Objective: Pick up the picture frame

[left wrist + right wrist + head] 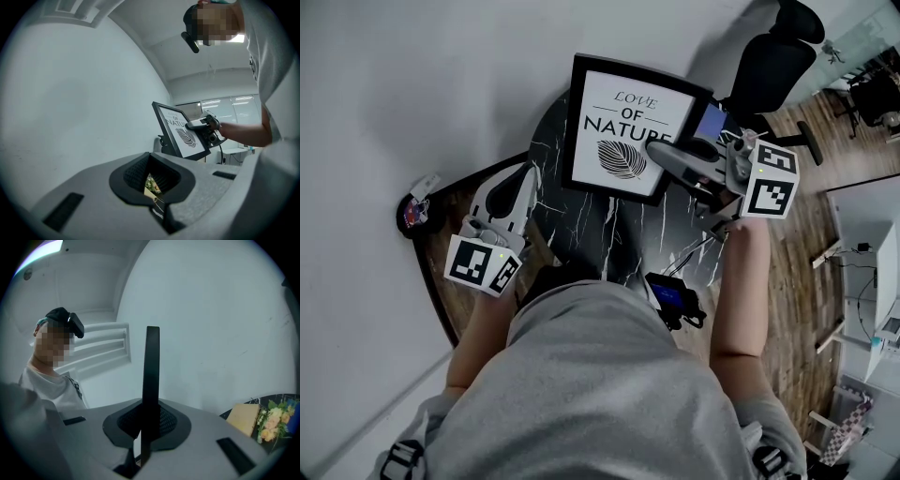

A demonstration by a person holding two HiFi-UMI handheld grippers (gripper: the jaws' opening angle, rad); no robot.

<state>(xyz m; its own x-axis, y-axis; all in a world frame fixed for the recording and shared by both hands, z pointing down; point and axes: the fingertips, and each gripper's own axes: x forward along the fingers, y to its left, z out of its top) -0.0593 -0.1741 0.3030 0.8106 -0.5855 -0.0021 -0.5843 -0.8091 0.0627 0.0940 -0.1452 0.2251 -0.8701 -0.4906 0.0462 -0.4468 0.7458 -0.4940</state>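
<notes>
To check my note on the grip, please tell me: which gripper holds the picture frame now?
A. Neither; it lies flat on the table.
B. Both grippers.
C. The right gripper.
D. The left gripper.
C: the jaws of the right gripper are closed on the edge of the picture frame, while the left gripper is apart from it with nothing between its jaws.

A person wears a light grey short-sleeved T-shirt [609, 394] and a black head camera [70, 323]. The left gripper [517, 178] and right gripper [661, 150] are smooth pale grey plastic, their jaws lined with black ridged pads [135, 172]. Each carries a white cube printed with black square markers: the left cube [480, 265] and the right cube [772, 180]. A thin black cable [694, 251] hangs from the right gripper.
</notes>
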